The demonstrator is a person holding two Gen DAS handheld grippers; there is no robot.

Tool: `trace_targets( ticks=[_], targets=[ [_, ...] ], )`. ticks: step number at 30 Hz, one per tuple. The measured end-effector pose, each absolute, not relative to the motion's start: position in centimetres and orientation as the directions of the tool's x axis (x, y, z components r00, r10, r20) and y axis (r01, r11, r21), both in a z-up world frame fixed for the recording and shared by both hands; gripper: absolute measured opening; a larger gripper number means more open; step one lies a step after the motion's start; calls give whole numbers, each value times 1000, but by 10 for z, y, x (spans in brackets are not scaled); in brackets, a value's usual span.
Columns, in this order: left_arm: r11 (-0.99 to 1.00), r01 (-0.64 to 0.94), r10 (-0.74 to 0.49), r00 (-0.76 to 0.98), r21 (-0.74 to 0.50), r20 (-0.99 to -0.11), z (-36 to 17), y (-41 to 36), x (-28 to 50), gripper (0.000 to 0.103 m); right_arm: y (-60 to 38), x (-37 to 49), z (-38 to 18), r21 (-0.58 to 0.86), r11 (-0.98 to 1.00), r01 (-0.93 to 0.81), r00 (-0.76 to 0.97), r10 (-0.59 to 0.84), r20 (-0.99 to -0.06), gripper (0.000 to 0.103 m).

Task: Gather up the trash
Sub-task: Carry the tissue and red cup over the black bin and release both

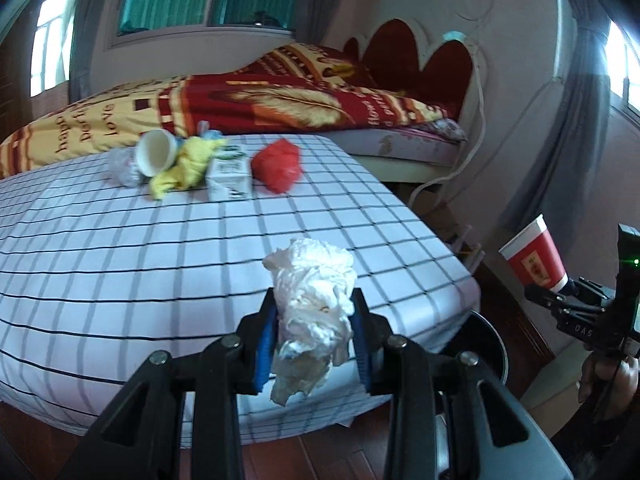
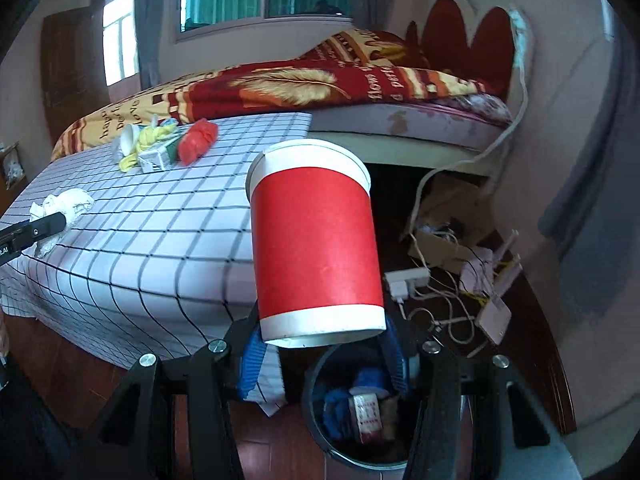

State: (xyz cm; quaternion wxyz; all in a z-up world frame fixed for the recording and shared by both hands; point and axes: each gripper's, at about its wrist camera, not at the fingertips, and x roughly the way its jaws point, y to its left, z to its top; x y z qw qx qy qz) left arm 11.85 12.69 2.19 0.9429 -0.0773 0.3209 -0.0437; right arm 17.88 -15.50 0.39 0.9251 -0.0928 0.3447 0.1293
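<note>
My left gripper is shut on a crumpled white tissue, held above the near right part of the checked table. My right gripper is shut on the base of a red and white paper cup, held directly above a round dark trash bin on the floor with trash inside. The cup and right gripper also show at the right of the left wrist view. At the table's far side lie a white cup, yellow rag, small carton and red bag.
A bed with a red and yellow quilt stands behind the table. Cables, a power strip and a white router lie on the floor right of the bin. The bin's rim shows under the table corner.
</note>
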Motion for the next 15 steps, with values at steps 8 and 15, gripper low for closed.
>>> trace_targets(
  ticks=[8, 15],
  targets=[
    [976, 137, -212, 772, -169, -599, 24, 77, 123, 35, -196, 164, -5, -97, 968, -233, 737, 110, -667, 54],
    [963, 218, -271, 747, -161, -607, 23, 34, 129, 35, -223, 151, -16, -117, 973, -197, 730, 66, -681, 54]
  ],
)
